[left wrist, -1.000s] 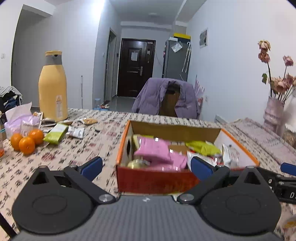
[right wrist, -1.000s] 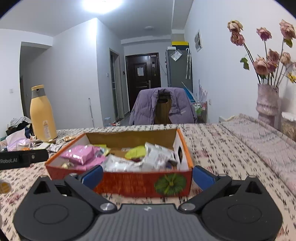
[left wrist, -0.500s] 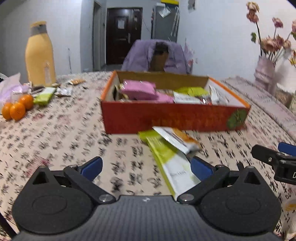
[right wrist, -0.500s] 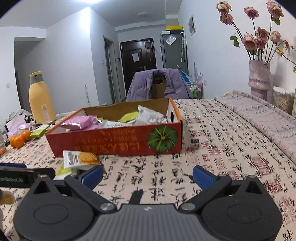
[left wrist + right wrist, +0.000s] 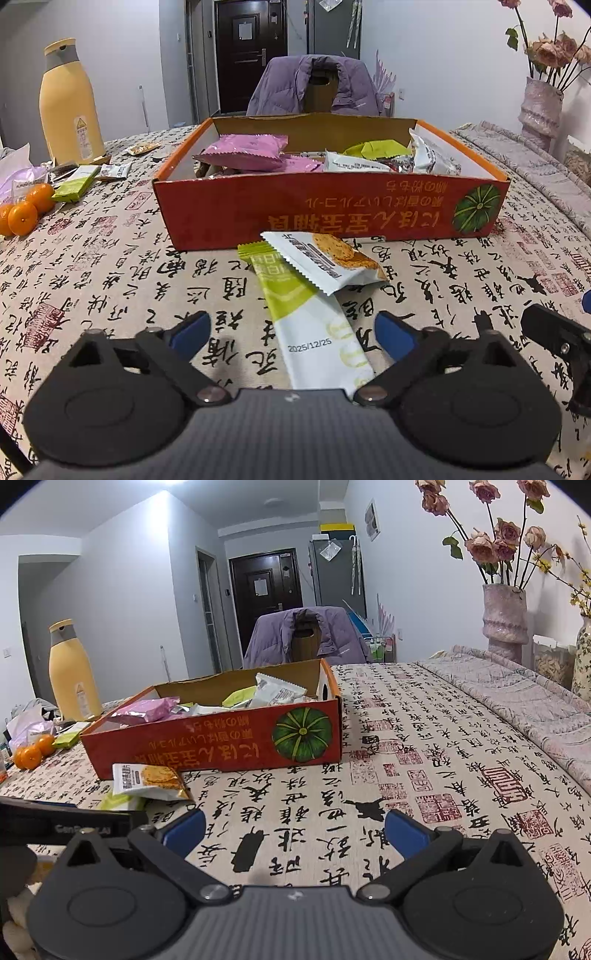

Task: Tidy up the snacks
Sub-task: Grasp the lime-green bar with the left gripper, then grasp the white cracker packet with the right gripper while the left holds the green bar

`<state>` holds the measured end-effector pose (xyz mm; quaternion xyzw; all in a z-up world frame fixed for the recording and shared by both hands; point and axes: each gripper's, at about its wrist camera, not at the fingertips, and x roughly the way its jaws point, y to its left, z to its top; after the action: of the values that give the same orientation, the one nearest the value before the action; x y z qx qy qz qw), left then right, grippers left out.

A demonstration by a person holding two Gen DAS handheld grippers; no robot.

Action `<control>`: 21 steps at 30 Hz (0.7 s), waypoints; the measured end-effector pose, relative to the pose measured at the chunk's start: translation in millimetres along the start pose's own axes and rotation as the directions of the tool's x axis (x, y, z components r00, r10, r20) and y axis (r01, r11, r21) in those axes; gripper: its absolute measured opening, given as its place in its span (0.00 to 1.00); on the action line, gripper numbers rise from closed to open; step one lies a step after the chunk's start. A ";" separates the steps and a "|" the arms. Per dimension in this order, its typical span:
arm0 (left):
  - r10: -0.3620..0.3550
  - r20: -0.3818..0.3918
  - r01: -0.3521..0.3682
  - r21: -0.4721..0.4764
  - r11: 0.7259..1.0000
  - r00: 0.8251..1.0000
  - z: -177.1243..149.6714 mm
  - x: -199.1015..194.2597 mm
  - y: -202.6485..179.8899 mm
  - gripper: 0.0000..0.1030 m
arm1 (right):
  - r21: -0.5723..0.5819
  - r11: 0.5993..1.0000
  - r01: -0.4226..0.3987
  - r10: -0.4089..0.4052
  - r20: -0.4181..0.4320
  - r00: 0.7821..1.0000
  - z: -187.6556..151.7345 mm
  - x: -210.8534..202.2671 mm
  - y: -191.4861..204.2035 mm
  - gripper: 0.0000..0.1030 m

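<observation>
An orange-red cardboard box [image 5: 332, 206] holds several snack packets, pink, green and white; it also shows in the right wrist view [image 5: 207, 744]. In front of it on the table lie a long green-and-white packet [image 5: 314, 328] and, across its far end, a white cookie packet [image 5: 325, 258]. The cookie packet shows in the right wrist view [image 5: 147, 779] too. My left gripper [image 5: 291, 332] is open, low over the table, with the long packet's near end between its fingers, untouched. My right gripper [image 5: 293, 830] is open and empty over bare tablecloth to the right.
A yellow bottle [image 5: 70, 103], oranges [image 5: 26, 210], a green packet [image 5: 75, 184] and small wrappers lie at the far left. A flower vase [image 5: 504, 620] stands at the right. A chair with a purple jacket [image 5: 314, 85] is behind the table.
Both grippers have drawn back from the box and dipped toward the table. The two packets in front of the box came into view and now lie near the left gripper.
</observation>
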<state>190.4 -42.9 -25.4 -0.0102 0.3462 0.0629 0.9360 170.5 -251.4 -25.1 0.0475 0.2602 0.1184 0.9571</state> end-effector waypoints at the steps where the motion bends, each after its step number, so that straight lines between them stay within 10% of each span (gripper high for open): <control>1: -0.003 -0.007 0.003 -0.001 1.000 1.000 -0.1 1.6 -0.5 0.84 | 0.001 1.000 -0.001 0.001 0.000 1.000 -0.1 0.0 0.0 1.00; 6: -0.012 -0.034 0.011 -0.008 1.000 0.999 -2.4 5.8 -1.1 0.71 | 0.001 1.000 -0.002 0.002 -0.001 1.000 -0.2 -0.3 0.1 1.00; 10: -0.033 -0.022 0.033 0.000 0.999 0.999 -2.3 1.5 1.0 0.40 | -0.003 1.000 0.000 0.000 -0.006 1.000 -0.5 0.1 1.7 1.00; 21: -0.052 0.070 0.050 0.021 0.999 0.996 -4.6 -24.9 33.2 0.37 | -0.058 0.998 -0.035 0.034 -0.024 0.999 6.3 9.6 27.8 1.00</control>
<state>164.5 -13.0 -11.8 -0.0080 0.3130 0.0360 0.9490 176.1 -222.3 -20.1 0.0228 0.2667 0.1429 0.9529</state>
